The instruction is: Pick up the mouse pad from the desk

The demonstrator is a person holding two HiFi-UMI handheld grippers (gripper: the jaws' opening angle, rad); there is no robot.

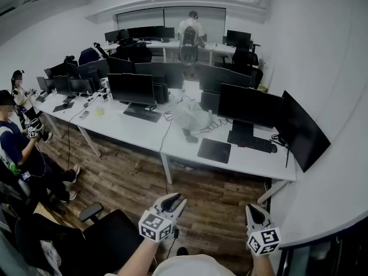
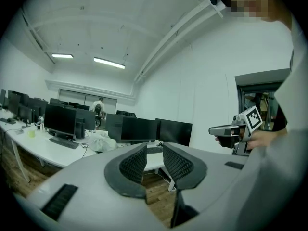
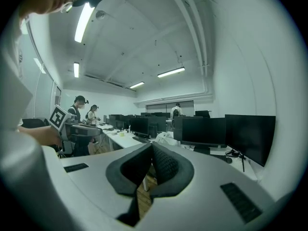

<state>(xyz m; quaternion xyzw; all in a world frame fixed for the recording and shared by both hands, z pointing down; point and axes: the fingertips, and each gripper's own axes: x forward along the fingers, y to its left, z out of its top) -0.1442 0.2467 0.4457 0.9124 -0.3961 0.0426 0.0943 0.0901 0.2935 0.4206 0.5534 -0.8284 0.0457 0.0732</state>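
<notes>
Near the front edge of the white surface (image 1: 253, 161), toward its right end, the mouse pad (image 1: 214, 150) lies flat just in front of the keyboard (image 1: 249, 141), with its longer side along that edge. It sits ahead of you, well apart from both tools and roughly between them. Your left tool (image 1: 177, 198) has its jaws slightly spread and empty. Your right tool (image 1: 255, 210) has its jaws pressed together, also empty. I judge neither clearly nearer.
</notes>
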